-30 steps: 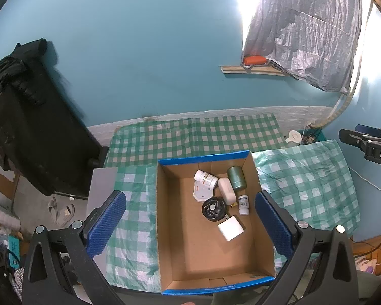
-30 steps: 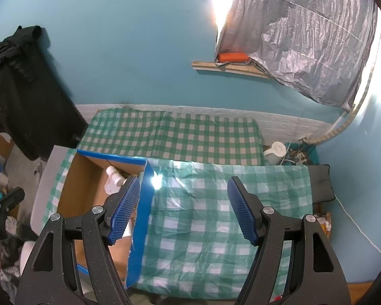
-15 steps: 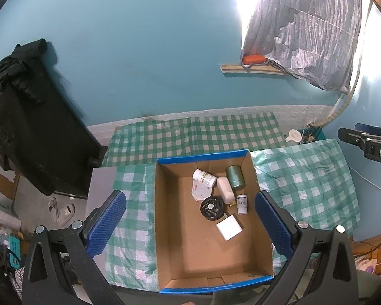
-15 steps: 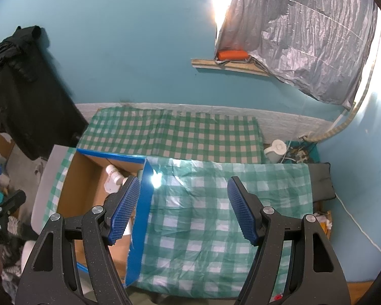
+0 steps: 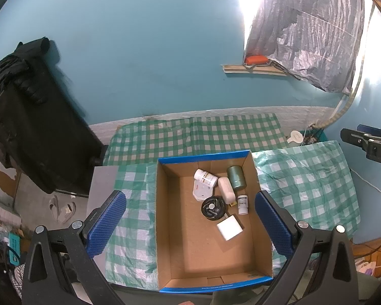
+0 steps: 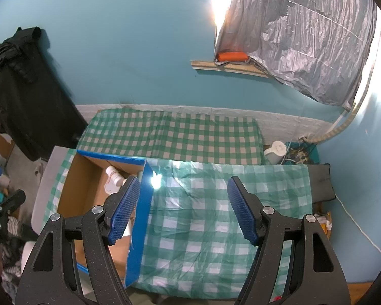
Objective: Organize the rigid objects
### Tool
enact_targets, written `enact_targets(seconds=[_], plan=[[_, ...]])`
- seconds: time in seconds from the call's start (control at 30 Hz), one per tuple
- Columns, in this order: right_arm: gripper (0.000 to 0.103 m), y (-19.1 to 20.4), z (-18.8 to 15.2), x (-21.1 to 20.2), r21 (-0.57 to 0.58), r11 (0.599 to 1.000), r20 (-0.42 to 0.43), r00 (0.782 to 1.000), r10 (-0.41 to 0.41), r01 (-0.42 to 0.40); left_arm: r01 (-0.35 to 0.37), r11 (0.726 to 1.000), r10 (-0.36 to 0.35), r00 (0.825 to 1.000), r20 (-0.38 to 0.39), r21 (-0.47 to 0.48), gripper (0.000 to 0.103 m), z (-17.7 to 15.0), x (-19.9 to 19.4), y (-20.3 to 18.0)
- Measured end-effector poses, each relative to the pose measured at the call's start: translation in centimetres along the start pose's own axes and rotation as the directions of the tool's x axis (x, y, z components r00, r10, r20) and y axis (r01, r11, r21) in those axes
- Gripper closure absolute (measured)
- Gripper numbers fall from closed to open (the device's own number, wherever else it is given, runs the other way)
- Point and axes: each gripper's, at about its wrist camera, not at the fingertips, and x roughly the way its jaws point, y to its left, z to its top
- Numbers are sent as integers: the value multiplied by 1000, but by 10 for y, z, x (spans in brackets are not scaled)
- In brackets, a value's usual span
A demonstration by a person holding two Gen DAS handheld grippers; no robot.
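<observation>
A cardboard box with a blue rim (image 5: 264, 203) sits on the green checked cloth. Inside lie a white bottle (image 5: 205, 176), a white flat pack (image 5: 202, 191), a cream bar (image 5: 226, 190), a dark green can (image 5: 235, 177), a small white vial (image 5: 242, 204), a black round lid (image 5: 212, 208) and a white square block (image 5: 229, 228). My left gripper (image 5: 190, 225) is open and empty, high above the box. My right gripper (image 6: 183, 208) is open and empty above the cloth, right of the box (image 6: 137, 218). The white bottle (image 6: 114, 174) shows there too.
Checked cloth (image 6: 216, 203) covers the table and a lower bench (image 6: 170, 134) against the teal wall. Black clothing (image 5: 25, 117) hangs at left. A white kettle (image 6: 276, 150) stands on the floor at right. The other gripper (image 5: 368, 142) shows at the right edge.
The left view has drifted slightly, so the box sits a little lower and more left. Both grippers stay open and empty; nothing in the box moved.
</observation>
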Motion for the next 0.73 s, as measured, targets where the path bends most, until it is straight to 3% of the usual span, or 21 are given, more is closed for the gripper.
enact_targets(seconds=[0.73], plan=[[32,2,-5,0,-5,1000,-11,1000,8,-8,-3,1000,3,1000,20,19,1,-1,-9,-5]])
